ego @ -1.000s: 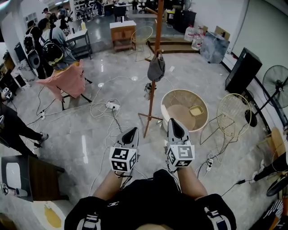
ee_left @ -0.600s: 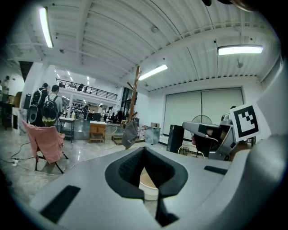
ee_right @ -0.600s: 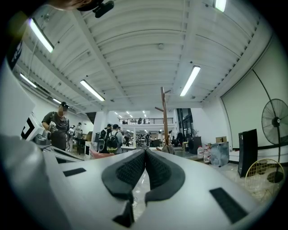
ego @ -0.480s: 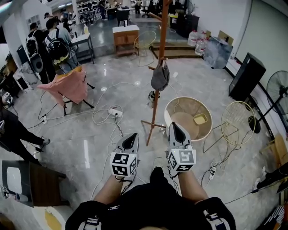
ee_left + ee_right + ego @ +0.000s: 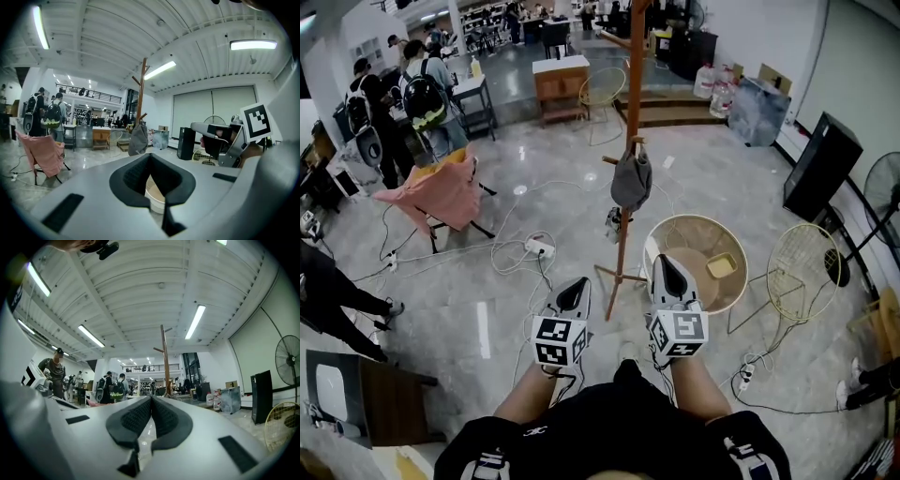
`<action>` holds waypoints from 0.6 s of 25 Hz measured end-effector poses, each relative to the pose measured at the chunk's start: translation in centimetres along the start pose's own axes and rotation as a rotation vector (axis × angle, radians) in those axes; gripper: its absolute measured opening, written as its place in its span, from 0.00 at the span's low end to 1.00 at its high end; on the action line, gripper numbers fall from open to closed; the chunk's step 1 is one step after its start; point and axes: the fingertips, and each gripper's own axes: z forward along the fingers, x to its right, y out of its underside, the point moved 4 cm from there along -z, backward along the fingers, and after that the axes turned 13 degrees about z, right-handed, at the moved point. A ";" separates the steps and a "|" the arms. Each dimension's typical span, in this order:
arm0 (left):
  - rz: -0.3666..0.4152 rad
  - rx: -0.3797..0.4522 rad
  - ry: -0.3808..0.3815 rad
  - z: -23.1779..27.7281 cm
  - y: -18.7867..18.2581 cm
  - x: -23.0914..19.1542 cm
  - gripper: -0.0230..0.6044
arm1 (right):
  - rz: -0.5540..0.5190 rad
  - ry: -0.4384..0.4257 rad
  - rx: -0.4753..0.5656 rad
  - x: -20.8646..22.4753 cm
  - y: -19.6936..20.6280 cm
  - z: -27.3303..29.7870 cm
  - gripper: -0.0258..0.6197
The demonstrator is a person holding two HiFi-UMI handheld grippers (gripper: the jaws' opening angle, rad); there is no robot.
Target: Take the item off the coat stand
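A tall wooden coat stand [image 5: 627, 141] rises from the marble floor ahead of me. A grey bag [image 5: 630, 180] hangs from one of its pegs, roughly halfway up. My left gripper [image 5: 578, 282] and right gripper [image 5: 662, 260] are held side by side in front of my body, short of the stand's feet and pointing at it. Both are shut with nothing in them. In the left gripper view the grey bag [image 5: 138, 140] hangs on the coat stand [image 5: 142, 93] just above the shut left gripper [image 5: 149, 155]. In the right gripper view the coat stand [image 5: 165, 357] rises beyond the shut right gripper [image 5: 151, 398].
A round wicker basket [image 5: 675, 222] sits right of the stand's base, with a wire chair [image 5: 802, 261] beyond it. A black speaker [image 5: 821, 169] and a fan [image 5: 883, 192] stand at the right. Cables and a power strip [image 5: 539, 247] lie on the floor left of the stand. A pink-draped chair [image 5: 431, 187] and several people are at the back left.
I have moved a little closer to the stand: it and the bag sit lower and nearer in the head view. Both grippers keep their pose and stay shut.
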 end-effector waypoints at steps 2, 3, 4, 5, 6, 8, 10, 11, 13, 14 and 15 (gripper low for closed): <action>0.006 0.001 -0.007 2.8 -1.0 -0.8 0.06 | 0.003 -0.007 0.000 1.6 -0.5 2.7 0.06; 0.008 0.003 -0.011 4.2 -1.6 -1.1 0.06 | 0.005 -0.013 -0.003 2.4 -0.8 4.0 0.06; 0.010 0.005 -0.016 5.6 -2.3 -1.5 0.06 | 0.006 -0.019 -0.004 3.2 -1.1 5.3 0.06; 0.012 0.007 -0.022 7.0 -2.9 -1.9 0.06 | 0.007 -0.025 -0.004 3.9 -1.4 6.7 0.06; 0.014 0.007 -0.028 8.4 -3.4 -2.4 0.06 | 0.006 -0.032 -0.003 4.6 -1.7 8.1 0.06; 0.015 0.005 -0.040 11.0 -4.2 -3.3 0.06 | 0.004 -0.044 0.000 5.8 -2.2 10.8 0.06; 0.018 -0.001 -0.047 13.6 -4.9 -3.7 0.06 | 0.005 -0.052 0.000 7.5 -2.7 13.0 0.06; 0.021 -0.004 -0.051 14.9 -5.4 -3.8 0.06 | 0.009 -0.055 0.000 8.5 -3.0 14.1 0.06; 0.024 -0.009 -0.060 17.6 -6.4 -4.1 0.06 | 0.020 -0.060 0.000 10.5 -3.7 16.2 0.06; 0.024 -0.010 -0.066 18.8 -6.9 -4.3 0.06 | 0.024 -0.063 -0.003 11.4 -3.8 17.1 0.06; 0.021 -0.011 -0.074 20.0 -7.2 -4.5 0.06 | 0.027 -0.067 -0.009 12.3 -3.9 18.1 0.06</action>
